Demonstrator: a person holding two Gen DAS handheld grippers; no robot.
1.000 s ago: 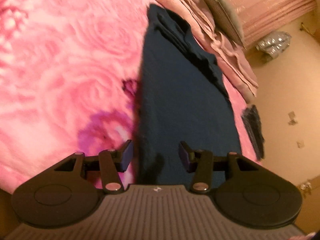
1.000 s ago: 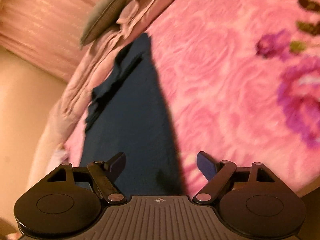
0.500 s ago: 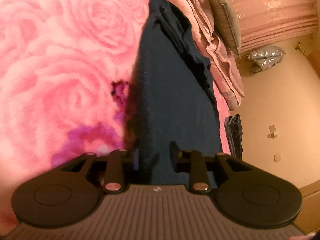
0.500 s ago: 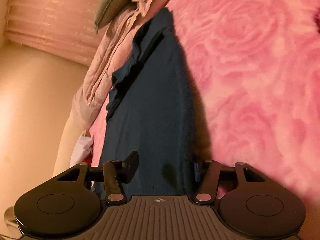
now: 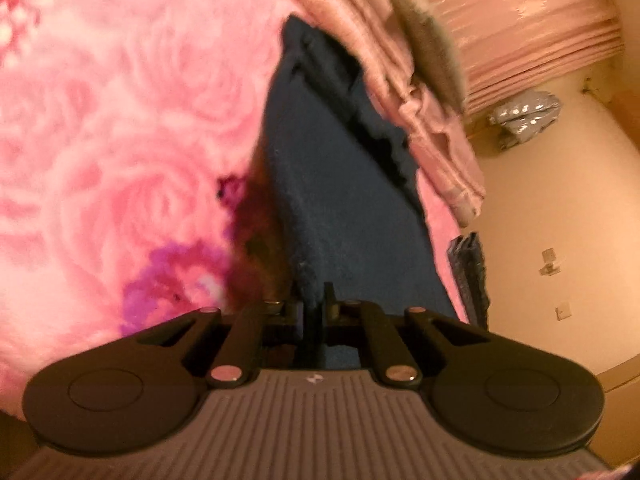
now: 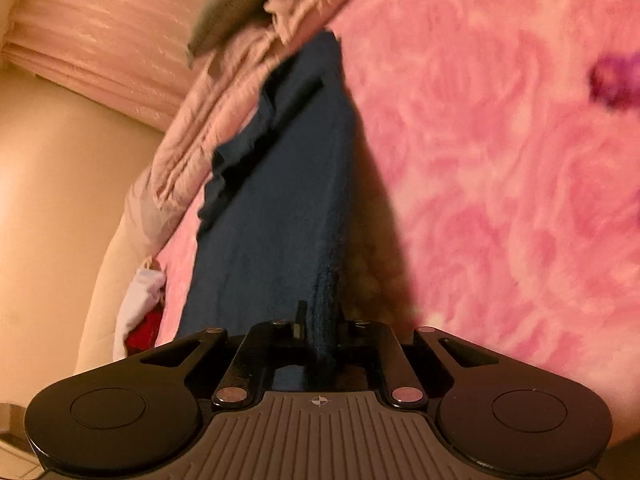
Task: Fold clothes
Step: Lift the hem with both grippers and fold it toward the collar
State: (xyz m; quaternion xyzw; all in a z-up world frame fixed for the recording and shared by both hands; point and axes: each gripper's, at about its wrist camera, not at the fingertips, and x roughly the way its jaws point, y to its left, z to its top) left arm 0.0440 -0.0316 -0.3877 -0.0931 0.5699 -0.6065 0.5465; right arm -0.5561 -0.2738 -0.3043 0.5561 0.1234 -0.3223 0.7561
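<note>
Left gripper (image 5: 316,304): tilted downward, jaws clamped on the near edge of the dark blue garment (image 5: 340,200)
Right gripper (image 6: 320,320): tilted downward, pinching a bunched fold of the same near edge
Garment: long strip on the pink rose blanket (image 5: 120,140), running toward 12 o'clock
Edges: pink bedding (image 5: 432,128) beside its far end
Open room: bare blanket at 9 o'clock in the left view, 3 o'clock in the right

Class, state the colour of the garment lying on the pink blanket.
Dark navy blue garment, clearest in the right wrist view.
</note>
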